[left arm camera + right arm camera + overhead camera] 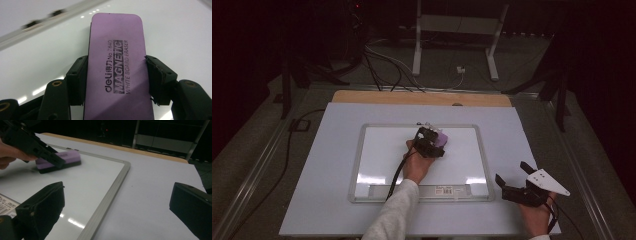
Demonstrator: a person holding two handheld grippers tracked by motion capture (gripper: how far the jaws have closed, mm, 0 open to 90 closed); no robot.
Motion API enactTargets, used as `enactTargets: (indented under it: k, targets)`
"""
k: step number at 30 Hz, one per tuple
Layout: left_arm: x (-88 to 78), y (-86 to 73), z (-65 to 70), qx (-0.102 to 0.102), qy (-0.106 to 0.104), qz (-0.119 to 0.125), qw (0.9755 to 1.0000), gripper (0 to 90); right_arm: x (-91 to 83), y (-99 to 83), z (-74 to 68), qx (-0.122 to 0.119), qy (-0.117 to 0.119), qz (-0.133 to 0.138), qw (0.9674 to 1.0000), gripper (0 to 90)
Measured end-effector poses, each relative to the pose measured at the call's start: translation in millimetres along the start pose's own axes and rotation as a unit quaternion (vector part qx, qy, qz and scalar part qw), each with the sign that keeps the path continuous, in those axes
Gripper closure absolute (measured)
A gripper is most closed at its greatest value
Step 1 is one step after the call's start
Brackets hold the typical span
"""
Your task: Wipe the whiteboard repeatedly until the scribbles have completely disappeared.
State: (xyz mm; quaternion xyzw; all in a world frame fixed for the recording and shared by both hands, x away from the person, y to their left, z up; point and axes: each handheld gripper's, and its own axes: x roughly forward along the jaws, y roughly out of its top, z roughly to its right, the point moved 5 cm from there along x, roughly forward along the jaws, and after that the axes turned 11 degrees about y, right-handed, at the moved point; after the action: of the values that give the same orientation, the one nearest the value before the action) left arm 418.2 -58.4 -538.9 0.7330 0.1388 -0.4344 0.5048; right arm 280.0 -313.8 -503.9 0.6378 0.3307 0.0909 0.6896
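On whiteboard (377, 150), purple eraser (117, 72), fingers clamping sides

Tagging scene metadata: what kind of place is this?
Probably a lab or recording workspace, not a home: dark surround, a white-topped table holding a whiteboard, loose cables on the floor and a bare desk frame behind.

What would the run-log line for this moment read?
left gripper: shut on eraser | eraser: flat on whiteboard | right gripper: open, nothing between jaws, beside whiteboard
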Motion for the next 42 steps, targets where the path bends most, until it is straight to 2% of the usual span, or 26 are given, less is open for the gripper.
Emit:
enactTargets:
  k: [2,3,5,8,16,23,31,37,39,42]
  targets:
    - [-0.7,1.0,8.9,0.018,-0.013,0.003,0.9997,41.7,1.2,-0.1,-0.8,-0.001,0.001,-0.001,1.0000,0.3]
    - [-1.3,1.0,10.8,0.024,-0.011,0.005,0.9996,41.7,1.6,-0.2,-1.2,-0.001,0.002,-0.002,1.0000,0.3]
    - [-1.5,0.2,9.5,0.023,-0.016,0.004,0.9996,41.8,1.7,-0.1,-1.3,-0.002,0.002,-0.002,1.0000,0.3]
    - [-2.3,-1.5,2.3,0.019,-0.003,0.002,0.9998,41.7,0.7,-0.1,-0.7,0.000,0.000,-0.001,1.0000,0.3]
    - [-7.6,-14.7,-32.1,-0.010,0.029,-0.004,0.9995,41.8,0.4,-0.1,-0.6,0.000,0.001,0.000,1.0000,0.3]
    - [-17.0,-31.7,-63.7,-0.036,0.060,-0.012,0.9975,41.8,-0.9,0.2,-0.3,0.001,-0.001,0.001,1.0000,0.3]
    - [-26.4,-48.1,-87.5,-0.057,0.076,-0.014,0.9954,41.8,-1.8,-0.1,1.0,0.005,-0.003,0.002,1.0000,0.3]
    - [-25.0,-46.8,-87.8,-0.064,0.079,-0.015,0.9947,41.8,-1.8,-0.1,1.7,0.006,-0.004,0.003,1.0000,0.3]
    - [-20.3,-40.3,-80.9,-0.064,0.075,-0.012,0.9950,41.7,-1.1,0.2,1.5,0.007,-0.004,0.003,1.0000,0.3]
    - [-12.3,-27.2,-62.8,-0.056,0.067,-0.010,0.9961,41.8,-1.0,0.9,0.5,0.005,-0.004,0.003,1.0000,0.3]
